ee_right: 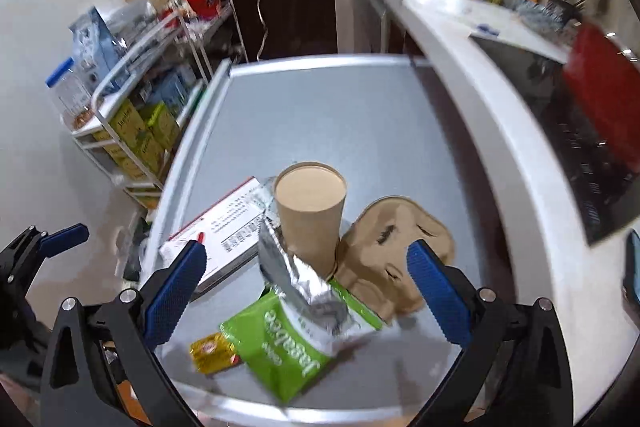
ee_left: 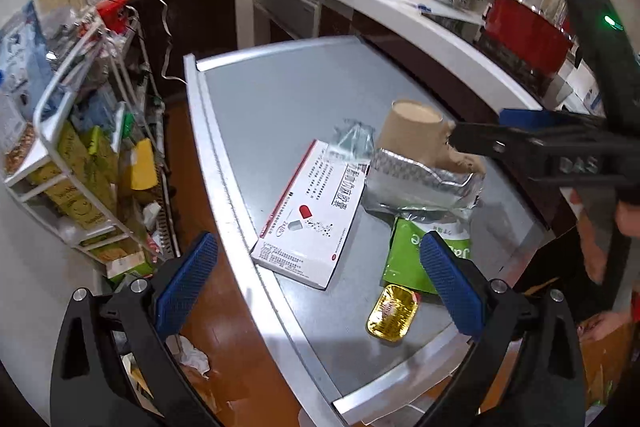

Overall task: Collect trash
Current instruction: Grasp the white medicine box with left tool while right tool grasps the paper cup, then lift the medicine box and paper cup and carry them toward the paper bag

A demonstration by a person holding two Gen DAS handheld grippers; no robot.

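Observation:
Trash lies on a grey table [ee_left: 280, 99]. A brown paper cup [ee_right: 310, 211] stands upside down beside a brown cardboard cup carrier [ee_right: 390, 247]. In front lie a torn green and silver snack bag [ee_right: 292, 339], a gold wrapper [ee_right: 212, 351] and a white medicine box [ee_left: 316, 211]. A clear plastic scrap [ee_left: 352, 139] lies behind the box. My left gripper [ee_left: 320, 283] is open above the table's near corner, over the box and the bag [ee_left: 416, 247]. My right gripper [ee_right: 308, 295] is open above the bag and the cup; it shows from the side in the left view [ee_left: 476, 141].
A white wire rack [ee_left: 60, 131] with boxes and packets stands left of the table. A white counter [ee_left: 400, 11] with a red pot [ee_left: 524, 35], sink and utensils runs along the right. Crumpled paper [ee_left: 192, 355] lies on the brown floor at the left.

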